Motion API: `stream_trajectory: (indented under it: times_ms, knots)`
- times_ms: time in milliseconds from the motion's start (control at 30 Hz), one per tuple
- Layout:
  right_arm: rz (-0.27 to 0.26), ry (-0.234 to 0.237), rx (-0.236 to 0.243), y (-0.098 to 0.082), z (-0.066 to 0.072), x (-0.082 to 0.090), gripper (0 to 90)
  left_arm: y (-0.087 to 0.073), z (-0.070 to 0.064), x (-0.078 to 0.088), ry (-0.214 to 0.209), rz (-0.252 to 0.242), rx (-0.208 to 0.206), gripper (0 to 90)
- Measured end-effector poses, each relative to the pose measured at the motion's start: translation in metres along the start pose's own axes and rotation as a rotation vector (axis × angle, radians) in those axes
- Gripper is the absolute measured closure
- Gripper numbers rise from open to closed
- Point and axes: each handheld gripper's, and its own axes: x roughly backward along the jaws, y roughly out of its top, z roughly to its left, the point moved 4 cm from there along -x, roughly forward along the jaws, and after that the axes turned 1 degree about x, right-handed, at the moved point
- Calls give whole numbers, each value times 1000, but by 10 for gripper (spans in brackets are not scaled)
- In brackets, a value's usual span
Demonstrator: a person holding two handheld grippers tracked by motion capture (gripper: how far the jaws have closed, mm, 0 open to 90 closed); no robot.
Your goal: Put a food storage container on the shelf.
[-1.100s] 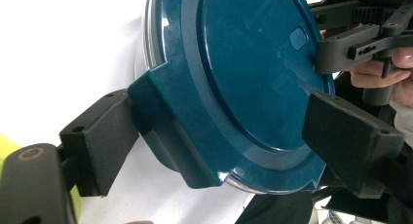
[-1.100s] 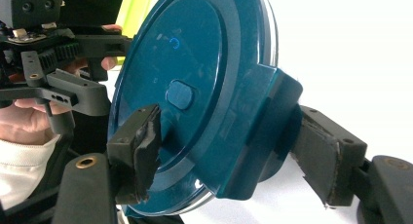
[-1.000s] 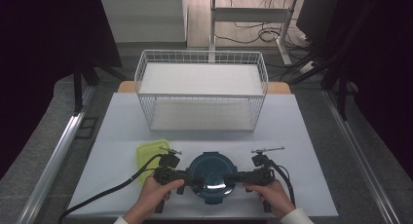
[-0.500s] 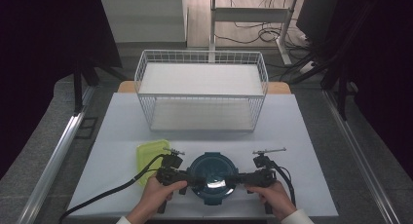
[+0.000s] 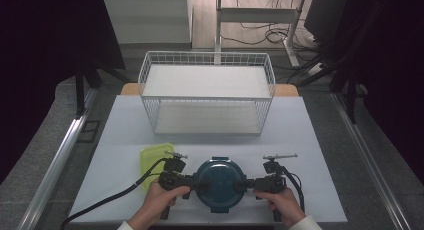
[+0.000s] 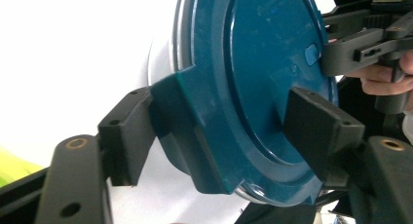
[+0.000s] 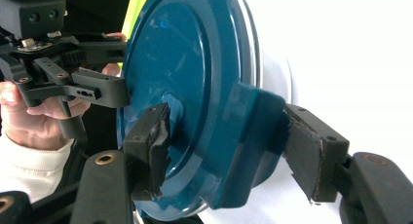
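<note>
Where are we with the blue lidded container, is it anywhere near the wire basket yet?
Done: both grippers, left and right, are closed on opposite side tabs of the blue lidded container. In hand: it sits gripped at the table's near edge. Left: the wire basket holds nothing; if that is the goal, the carry remains.

The left tongs (image 6: 214, 136) straddled a clip tab on the rim of a teal round lid (image 6: 253, 87), one jaw beneath the tab, the other over the lid's top. The right tongs (image 6: 331, 53) met the lid's far edge above the white bench (image 6: 73, 48), and a yellow-green patch (image 6: 12, 163) showed at lower left.
</note>
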Motion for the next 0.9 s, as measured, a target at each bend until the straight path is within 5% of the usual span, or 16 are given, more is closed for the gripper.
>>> stream_trajectory:
  times_ms: [300,433,900]
  knots:
    - [-23,0,-40,-2,3,4,401,-3,1,4,-47,-42,46,379]
    - [-40,-4,-54,-1,5,5,417,-4,-4,5,-30,-34,13,380]
    - [-86,-47,47,4,14,14,414,-4,-12,6,-15,-40,-32,398]
